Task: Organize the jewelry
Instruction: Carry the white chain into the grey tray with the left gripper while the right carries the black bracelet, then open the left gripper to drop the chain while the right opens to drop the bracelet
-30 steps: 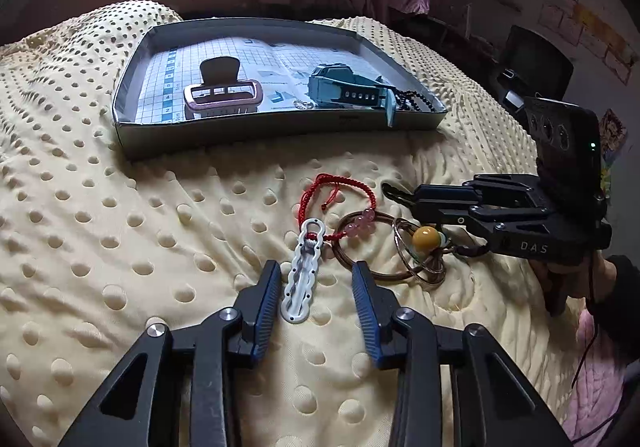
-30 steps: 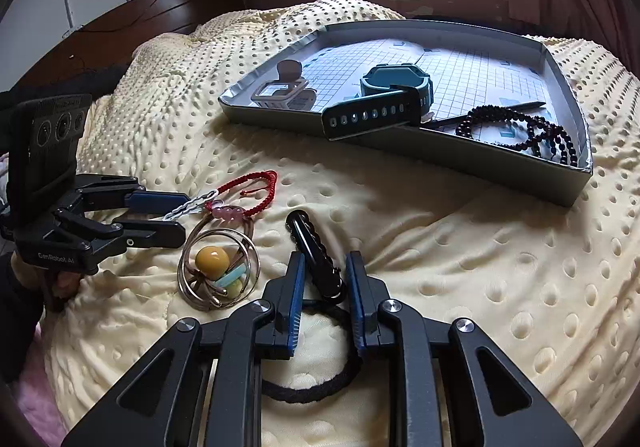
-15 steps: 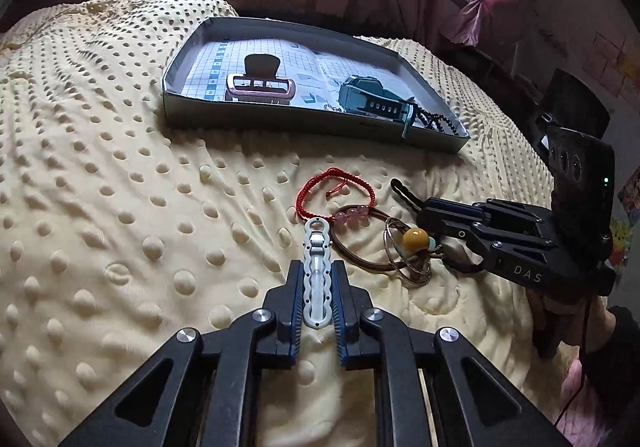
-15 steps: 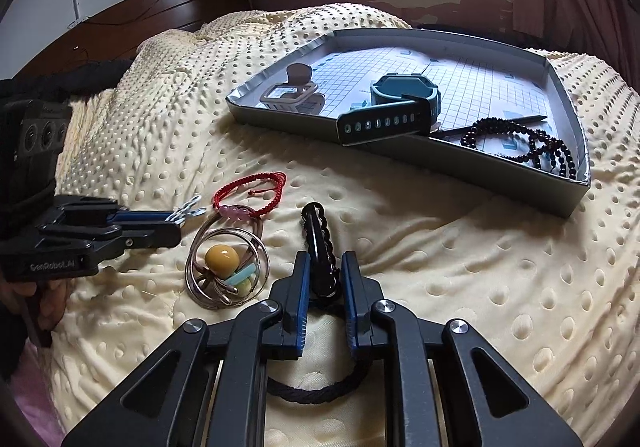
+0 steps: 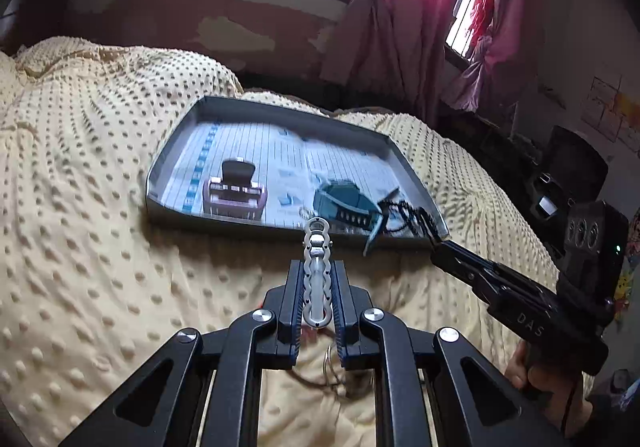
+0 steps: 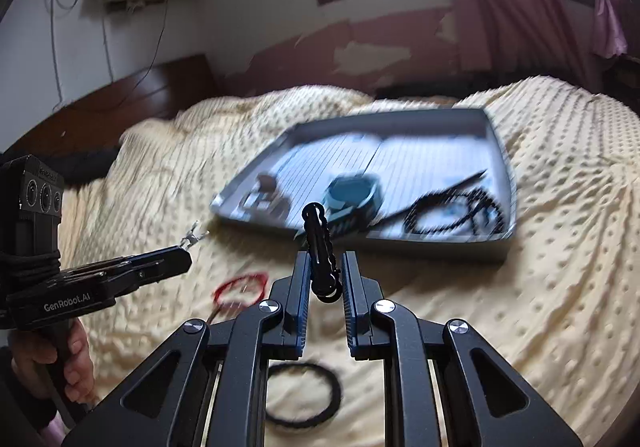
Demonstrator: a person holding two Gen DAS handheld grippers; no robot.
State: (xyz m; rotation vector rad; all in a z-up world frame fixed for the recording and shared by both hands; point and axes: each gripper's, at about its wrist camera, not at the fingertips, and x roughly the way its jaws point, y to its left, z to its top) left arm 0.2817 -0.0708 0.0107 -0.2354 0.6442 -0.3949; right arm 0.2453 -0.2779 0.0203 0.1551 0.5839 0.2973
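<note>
Two grippers clamp clips: left gripper [image 5: 316,287] a silver clip [image 5: 317,271], right gripper [image 6: 326,279] a black clip [image 6: 320,247]

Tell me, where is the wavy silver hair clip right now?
The wavy silver metal hair clip is pinched in the left gripper, lifted above the yellow dotted blanket, pointing toward the grey tray.
</note>
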